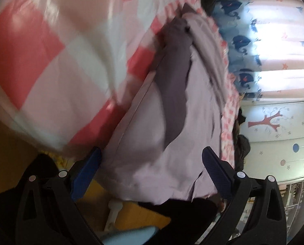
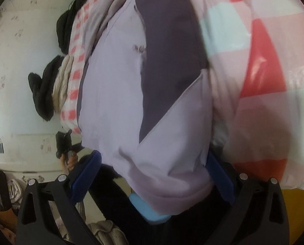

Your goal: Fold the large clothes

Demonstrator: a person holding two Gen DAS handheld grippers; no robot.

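Observation:
A large lilac garment with a dark purple panel lies on a bed with a pink, red and white checked cover. My left gripper is open, its blue-padded fingers wide apart on either side of the garment's near hem. In the right wrist view the same lilac garment and its dark panel fill the middle. My right gripper is open too, with a folded lilac edge lying between its fingers, not pinched.
Dark and beige clothes are piled at the bed's far side by a white wall. A patterned curtain and a decorated cabinet stand beyond the bed. A yellow floor and a light blue object lie below the garment.

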